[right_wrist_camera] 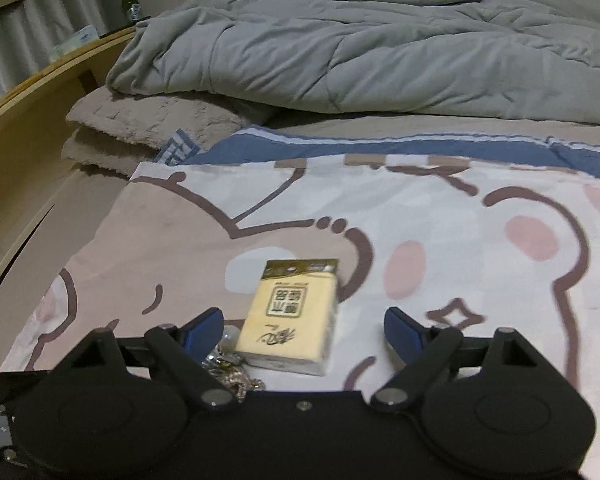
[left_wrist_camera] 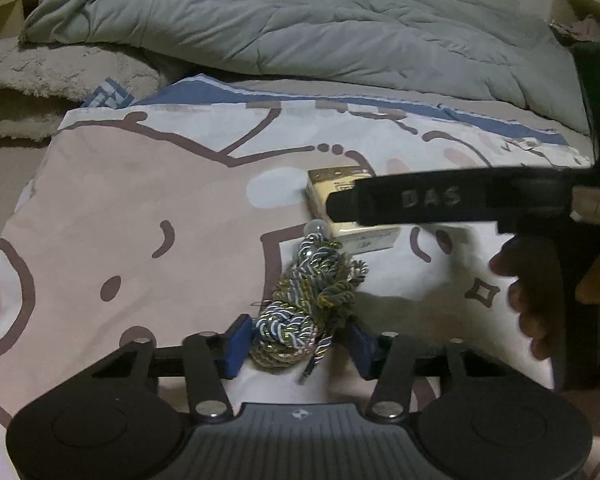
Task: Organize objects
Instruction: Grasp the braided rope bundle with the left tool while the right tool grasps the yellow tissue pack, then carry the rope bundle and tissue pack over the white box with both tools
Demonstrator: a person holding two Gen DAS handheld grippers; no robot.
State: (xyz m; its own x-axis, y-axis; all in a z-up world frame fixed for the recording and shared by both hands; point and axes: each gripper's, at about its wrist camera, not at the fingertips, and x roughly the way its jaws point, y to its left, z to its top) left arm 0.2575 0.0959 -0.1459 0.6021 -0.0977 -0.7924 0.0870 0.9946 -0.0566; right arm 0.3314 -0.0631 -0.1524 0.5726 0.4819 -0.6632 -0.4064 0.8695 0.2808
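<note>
Left wrist view: on the printed bedsheet (left_wrist_camera: pixel 140 208) lies a tissue pack (left_wrist_camera: pixel 352 216), and nearer, a bundle of twisted cord (left_wrist_camera: pixel 300 312) between the left gripper (left_wrist_camera: pixel 300 344) pads, which seem just closed on it. It looks soft and light; grip its thick middle. The right gripper (right_wrist_camera: pixel 304 328) stands open around the pack.

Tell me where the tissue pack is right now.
The tissue pack lies flat on the cartoon-print sheet, centred between the right gripper's open fingers, with the coiled rope just beside its near-left corner.
</note>
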